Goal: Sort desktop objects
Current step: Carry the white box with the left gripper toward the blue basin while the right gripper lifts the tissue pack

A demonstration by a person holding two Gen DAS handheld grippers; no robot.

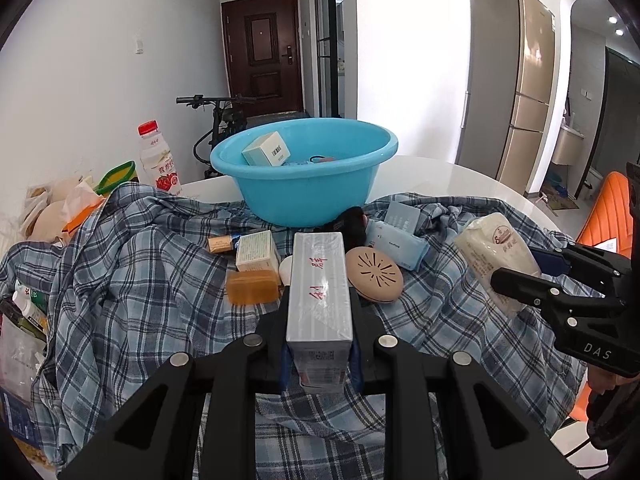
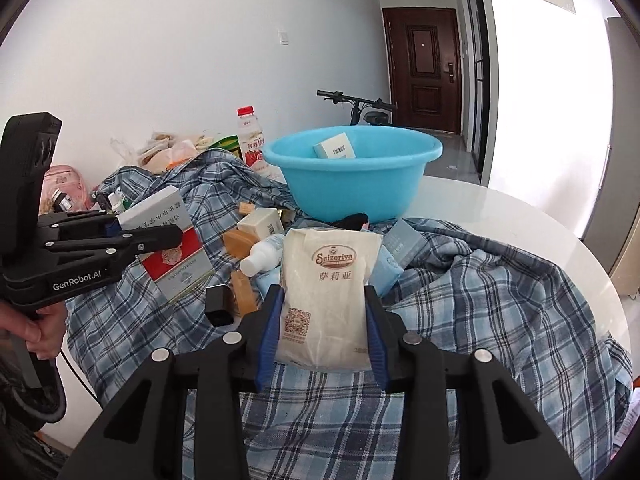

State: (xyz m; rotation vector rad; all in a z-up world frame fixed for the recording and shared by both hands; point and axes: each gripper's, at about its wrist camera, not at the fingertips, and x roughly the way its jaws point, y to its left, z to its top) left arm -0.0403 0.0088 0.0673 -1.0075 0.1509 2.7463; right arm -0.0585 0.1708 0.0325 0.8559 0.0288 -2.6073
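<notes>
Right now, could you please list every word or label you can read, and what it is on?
"Saizeriya": cream packet in the right gripper.
"GenRobot.AI": left gripper body.
"DAS": right gripper body, left view.
Carton, bottle, box in basin: print too unclear to read.

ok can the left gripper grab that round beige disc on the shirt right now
Probably not yet. The left gripper is shut on the grey carton, so its fingers are full. The round beige disc lies uncovered on the plaid shirt, just beyond the carton.
</notes>
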